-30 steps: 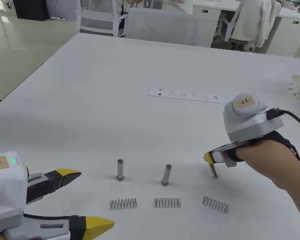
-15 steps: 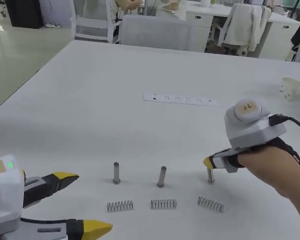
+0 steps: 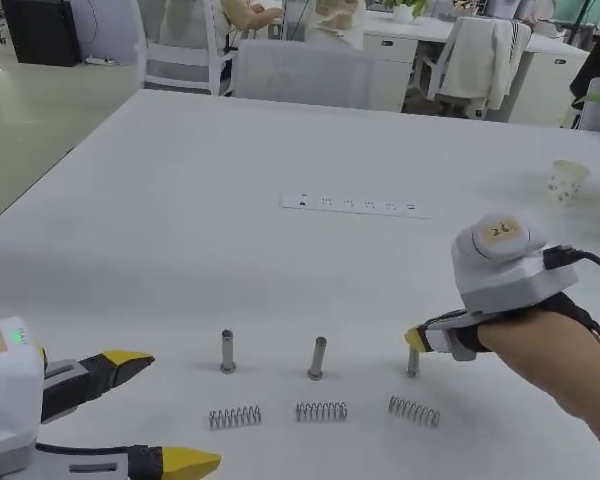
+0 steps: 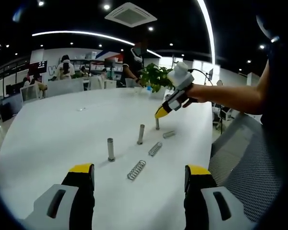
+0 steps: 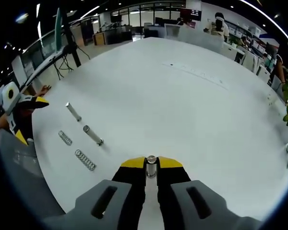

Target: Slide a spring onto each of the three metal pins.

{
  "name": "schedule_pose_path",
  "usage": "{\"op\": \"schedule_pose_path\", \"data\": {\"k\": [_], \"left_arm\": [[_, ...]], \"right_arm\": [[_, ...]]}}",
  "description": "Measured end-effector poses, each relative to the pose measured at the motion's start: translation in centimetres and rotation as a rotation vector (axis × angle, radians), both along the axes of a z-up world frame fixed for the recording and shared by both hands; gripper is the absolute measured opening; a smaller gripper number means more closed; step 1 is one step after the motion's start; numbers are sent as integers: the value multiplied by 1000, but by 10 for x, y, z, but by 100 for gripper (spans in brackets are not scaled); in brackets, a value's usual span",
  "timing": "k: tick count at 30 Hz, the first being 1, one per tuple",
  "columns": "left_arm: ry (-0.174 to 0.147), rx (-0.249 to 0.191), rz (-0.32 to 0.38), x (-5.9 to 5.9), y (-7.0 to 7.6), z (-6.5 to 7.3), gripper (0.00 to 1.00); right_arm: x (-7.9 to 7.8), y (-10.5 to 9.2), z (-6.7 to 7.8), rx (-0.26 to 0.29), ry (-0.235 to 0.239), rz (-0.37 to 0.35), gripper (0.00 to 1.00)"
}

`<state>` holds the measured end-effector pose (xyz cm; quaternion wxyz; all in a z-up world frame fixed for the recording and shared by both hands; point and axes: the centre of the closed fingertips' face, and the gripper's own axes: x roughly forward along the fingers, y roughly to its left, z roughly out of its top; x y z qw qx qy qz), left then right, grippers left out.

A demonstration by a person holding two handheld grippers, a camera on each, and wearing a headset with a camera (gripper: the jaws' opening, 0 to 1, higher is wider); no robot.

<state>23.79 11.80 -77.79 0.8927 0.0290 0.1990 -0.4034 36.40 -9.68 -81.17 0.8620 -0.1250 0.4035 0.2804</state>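
Three metal pins stand in a row on the white table: left pin [image 3: 227, 352], middle pin [image 3: 317, 358], right pin [image 3: 412, 361]. In front of each lies a spring: left spring [image 3: 234, 416], middle spring [image 3: 321, 411], right spring [image 3: 414, 411]. My right gripper [image 3: 417, 340] is shut on the top of the right pin [image 5: 151, 166], whose round end shows between the yellow tips. My left gripper [image 3: 160, 410] hangs open at the near left, short of the left spring [image 4: 136, 169], with nothing between its fingers.
A white power strip [image 3: 352, 205] lies across the middle of the table. A paper cup [image 3: 565, 180] stands at the far right. Chairs [image 3: 310, 70] line the far edge. The near table edge runs just under my left gripper.
The right pin leaned a second ago and now stands nearly upright in the right gripper. The head view has tipped, so everything sits lower. The left gripper stays open.
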Motion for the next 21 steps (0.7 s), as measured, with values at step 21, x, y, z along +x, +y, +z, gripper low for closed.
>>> {"op": "schedule_pose_path", "data": {"k": [21], "left_arm": [[1,-1,-2,-5,0,0,73]], "right_arm": [[-9,-1,0,-27,-12,23,5]]}}
